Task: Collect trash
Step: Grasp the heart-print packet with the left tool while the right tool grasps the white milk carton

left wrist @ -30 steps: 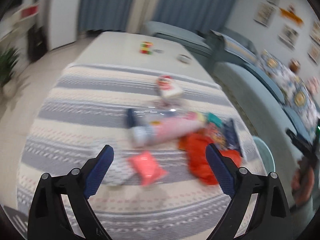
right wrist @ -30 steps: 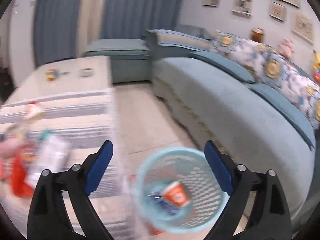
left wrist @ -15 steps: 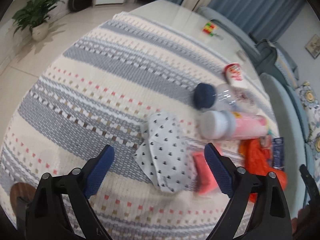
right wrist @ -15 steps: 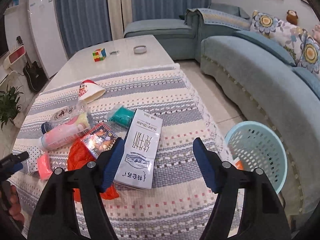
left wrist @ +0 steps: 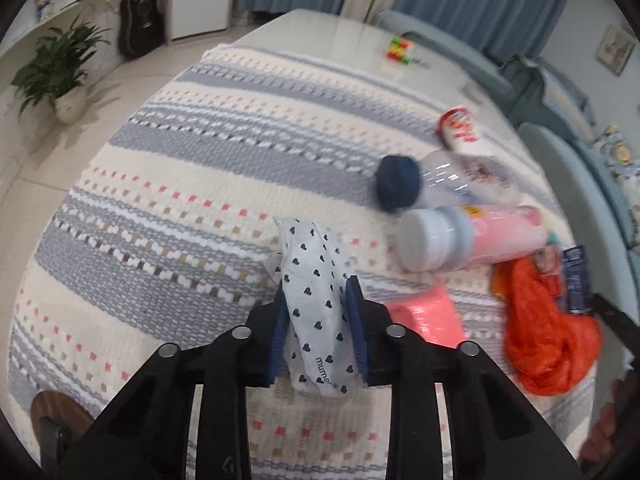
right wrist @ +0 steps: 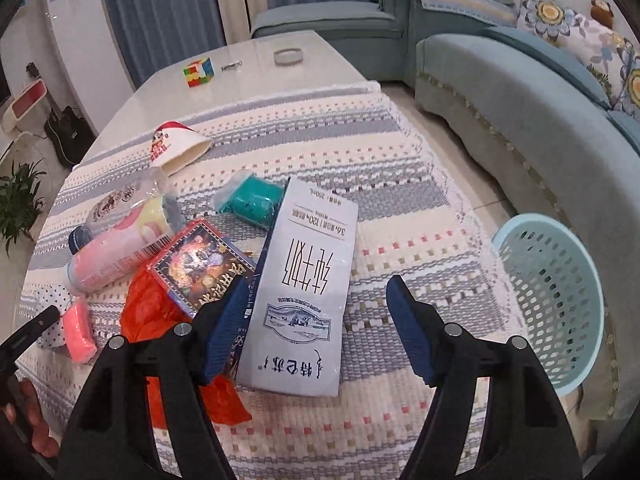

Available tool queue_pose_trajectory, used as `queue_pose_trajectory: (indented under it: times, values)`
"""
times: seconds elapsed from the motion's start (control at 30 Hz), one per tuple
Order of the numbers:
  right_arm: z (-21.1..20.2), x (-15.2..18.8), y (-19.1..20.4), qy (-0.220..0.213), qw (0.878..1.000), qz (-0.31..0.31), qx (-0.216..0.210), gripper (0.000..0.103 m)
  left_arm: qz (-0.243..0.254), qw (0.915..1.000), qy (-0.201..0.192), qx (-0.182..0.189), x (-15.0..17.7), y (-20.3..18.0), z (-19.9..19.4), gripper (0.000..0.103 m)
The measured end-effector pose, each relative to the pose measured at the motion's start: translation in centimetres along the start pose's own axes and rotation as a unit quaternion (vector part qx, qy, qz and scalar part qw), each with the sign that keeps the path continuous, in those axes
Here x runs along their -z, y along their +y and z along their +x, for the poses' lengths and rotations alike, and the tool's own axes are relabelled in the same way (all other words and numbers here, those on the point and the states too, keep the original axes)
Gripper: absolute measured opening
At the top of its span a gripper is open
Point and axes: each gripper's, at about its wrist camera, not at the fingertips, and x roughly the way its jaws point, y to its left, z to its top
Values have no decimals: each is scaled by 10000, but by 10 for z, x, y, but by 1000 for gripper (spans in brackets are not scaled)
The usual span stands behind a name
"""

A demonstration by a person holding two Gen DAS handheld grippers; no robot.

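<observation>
We have just pinched the first wrapper.
Our left gripper (left wrist: 316,320) has closed on the heart-print wrapper (left wrist: 314,300) on the striped cloth (left wrist: 180,208); our right gripper (right wrist: 316,328), narrowed but apart, straddles the milk carton (right wrist: 304,280); basket (right wrist: 560,304) waits.

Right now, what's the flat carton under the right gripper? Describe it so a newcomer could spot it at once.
Start at the striped tablecloth on the coffee table, on the side nearest the pale blue basket. At the edge of the trash pile lies the milk carton, flattened, between the open right gripper fingers. It is the only pale grey piece, with large black characters.
</observation>
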Motion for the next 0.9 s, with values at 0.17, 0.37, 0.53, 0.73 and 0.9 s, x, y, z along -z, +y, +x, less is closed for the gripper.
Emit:
queue_pose_trajectory:
  times: [0.17,0.37,0.53,0.73,0.9]
  values:
    - [15,4,-5,218,9994,198,-188,72,108,9994,-272,203,-1,-10,-16,22]
    - [25,3,-9,405,9967,409,-575,70,341,9942,-787,645,-8,-39,-52,22]
    - [15,0,-11,257,9975,351,-550,49,680,9877,-1013,973,-12,-77,-75,22]
    - [-34,-9,-32,-399,9974,469,-370,48,1206,9749,-1190,1443,-14,-138,-95,22]
    - [-81,-19,-70,-908,9940,599,-76,48,1689,9583,-1311,1895,-16,-203,-106,22]
